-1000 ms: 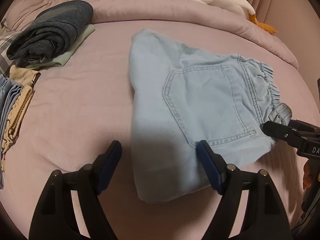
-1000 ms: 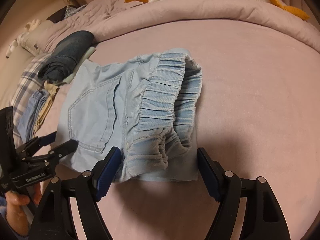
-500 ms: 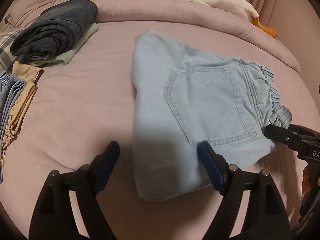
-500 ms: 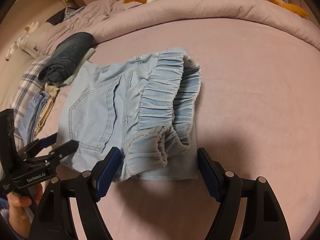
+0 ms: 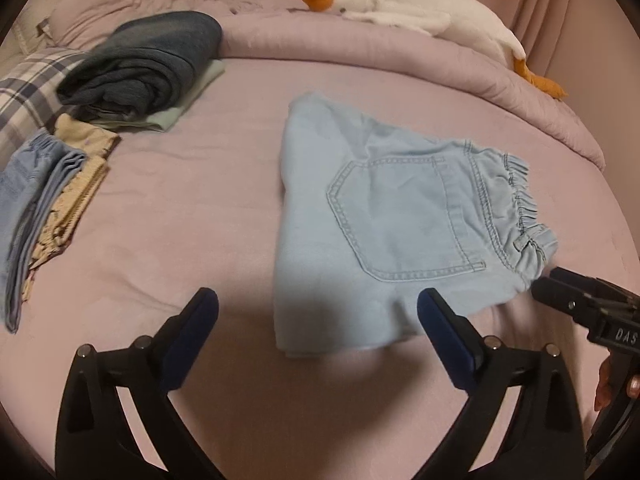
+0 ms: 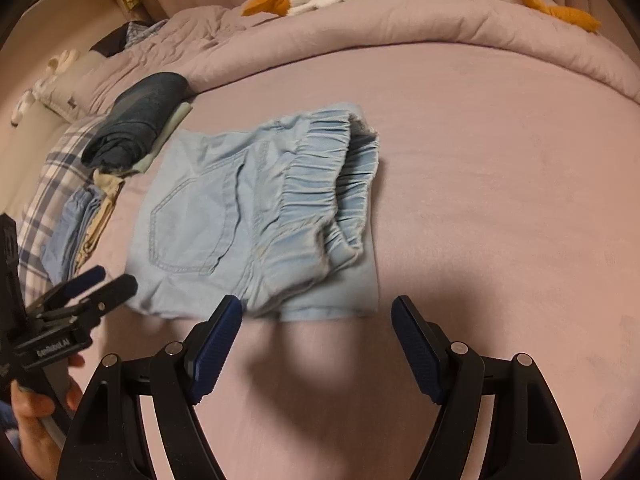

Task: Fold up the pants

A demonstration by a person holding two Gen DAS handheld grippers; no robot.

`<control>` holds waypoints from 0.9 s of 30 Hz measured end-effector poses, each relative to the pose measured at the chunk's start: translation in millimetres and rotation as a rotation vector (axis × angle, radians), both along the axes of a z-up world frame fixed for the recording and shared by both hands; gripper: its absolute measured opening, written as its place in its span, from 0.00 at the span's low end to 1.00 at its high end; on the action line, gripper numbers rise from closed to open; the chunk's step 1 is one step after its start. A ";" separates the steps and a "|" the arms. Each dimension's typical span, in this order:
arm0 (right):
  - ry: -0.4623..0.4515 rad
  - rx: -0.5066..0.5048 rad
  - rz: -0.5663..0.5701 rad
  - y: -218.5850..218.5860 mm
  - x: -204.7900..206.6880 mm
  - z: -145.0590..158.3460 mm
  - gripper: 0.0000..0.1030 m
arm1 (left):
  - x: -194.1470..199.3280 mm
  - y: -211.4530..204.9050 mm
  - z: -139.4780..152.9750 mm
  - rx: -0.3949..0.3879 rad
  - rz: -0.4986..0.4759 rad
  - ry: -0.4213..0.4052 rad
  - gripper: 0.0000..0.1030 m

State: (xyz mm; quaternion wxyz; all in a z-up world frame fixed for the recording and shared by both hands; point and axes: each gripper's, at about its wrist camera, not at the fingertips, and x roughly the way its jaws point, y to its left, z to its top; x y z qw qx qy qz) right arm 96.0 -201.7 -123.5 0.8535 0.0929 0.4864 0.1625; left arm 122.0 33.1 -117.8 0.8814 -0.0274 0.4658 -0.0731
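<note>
Pants (image 5: 400,236): light denim, folded into a flat bundle on the bed (image 5: 192,216), ahead of both sets of jaws, touching neither.
Axis: long side runs left hem to right waistband (image 6: 320,184).
Left gripper (image 5: 318,328): jaws spread, empty, hem edge just ahead between them.
Right gripper (image 6: 316,336): jaws spread, empty, waistband corner just ahead, about as near.
Pose: both low, pointing forward over the bed.
Beyond: clothes stack (image 5: 144,68) far left, plush goose (image 5: 400,12) behind.

Folded pants (image 5: 392,240) lie beyond the spread left gripper (image 5: 318,320)
</note>
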 end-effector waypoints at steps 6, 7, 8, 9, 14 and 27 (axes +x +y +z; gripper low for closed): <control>-0.024 -0.034 0.014 3.3 -15.6 8.9 0.74 | -14.3 4.7 12.0 -0.018 0.028 -0.006 0.99; -0.028 -0.035 0.015 3.6 -18.8 10.6 0.74 | -17.0 5.4 14.2 -0.021 0.035 -0.007 0.99; -0.032 -0.036 0.016 4.1 -22.0 12.5 0.75 | -20.6 5.9 16.7 -0.028 0.038 -0.008 0.99; -0.035 -0.036 0.017 4.2 -24.9 14.5 0.75 | -24.4 6.1 19.3 -0.035 0.039 -0.007 0.99; -0.054 -0.049 0.025 4.3 -38.9 24.6 0.84 | -40.3 2.2 29.5 -0.039 0.044 0.004 0.99; -0.150 -0.037 0.054 11.6 -72.8 52.1 0.99 | -79.3 -8.6 49.7 -0.039 0.020 0.005 0.99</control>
